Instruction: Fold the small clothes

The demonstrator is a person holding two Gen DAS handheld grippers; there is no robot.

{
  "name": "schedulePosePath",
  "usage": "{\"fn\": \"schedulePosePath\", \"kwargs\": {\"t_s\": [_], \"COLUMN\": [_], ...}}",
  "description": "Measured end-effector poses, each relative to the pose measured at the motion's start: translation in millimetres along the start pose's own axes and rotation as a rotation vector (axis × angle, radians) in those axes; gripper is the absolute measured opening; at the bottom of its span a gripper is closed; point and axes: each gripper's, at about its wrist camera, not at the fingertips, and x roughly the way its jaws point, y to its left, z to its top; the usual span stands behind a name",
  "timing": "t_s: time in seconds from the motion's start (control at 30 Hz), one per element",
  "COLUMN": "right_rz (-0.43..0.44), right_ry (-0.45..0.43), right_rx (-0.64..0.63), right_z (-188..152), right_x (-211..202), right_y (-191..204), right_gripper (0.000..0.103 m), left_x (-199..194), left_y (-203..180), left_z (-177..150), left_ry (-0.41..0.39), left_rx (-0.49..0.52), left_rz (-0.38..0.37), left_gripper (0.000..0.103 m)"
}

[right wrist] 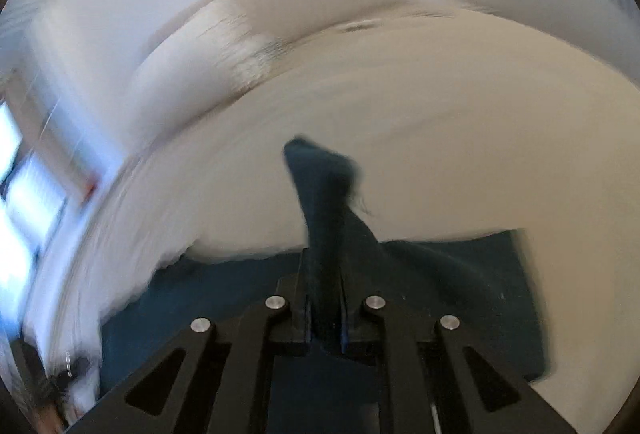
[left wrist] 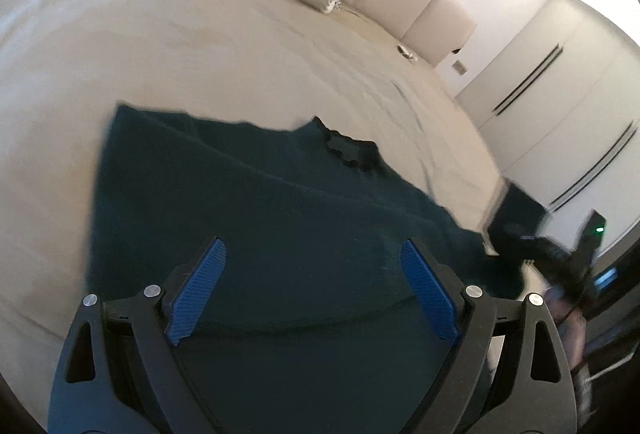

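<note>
**Soft cloth, one corner in hand**

We have the dark teal cloth (left wrist: pixel 260 218) spread on the cream bed (left wrist: pixel 200 54). Our right gripper (right wrist: pixel 325 308) pinches a raised corner; our left gripper (left wrist: pixel 312 274) hovers spread wide, holding nothing. It looks light and limp, so we'd grip corners and edges.

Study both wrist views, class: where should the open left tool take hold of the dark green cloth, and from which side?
Grip the near hem of the dark green cloth, coming from the near bed edge with the left tool held low. The cloth lies flat on the bed, so only an edge offers a pinch. The right tool holds a raised bunch of cloth, so a matching near edge suits.
</note>
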Motion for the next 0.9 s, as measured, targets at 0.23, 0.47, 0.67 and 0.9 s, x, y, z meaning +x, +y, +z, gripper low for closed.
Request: {"fn": "schedulePosePath", "kwargs": {"t_s": [0.23, 0.47, 0.67, 0.9], "right_rz": [0.009, 0.171, 0.248, 0.342], "right_ry": [0.173, 0.128, 0.091, 0.049], "right_rx": [-0.218, -0.116, 0.137, 0.418], "right_z": [-63, -76, -88, -111], "right_x": [70, 35, 2, -29], "right_y": [98, 82, 12, -55], "right_gripper": [0.021, 0.070, 0.071, 0.071], "left_x": [24, 67, 101, 127], "left_y": [2, -14, -37, -66], "left_z": [0, -7, -9, -6], "left_ry": [0.086, 0.204, 0.286, 0.345], "left_rx": [-0.091, -0.141, -0.056, 0.005], "left_rz": [-0.125, -0.166, -0.086, -0.012], "left_gripper": [0.090, 0.090, 0.090, 0.054]}}
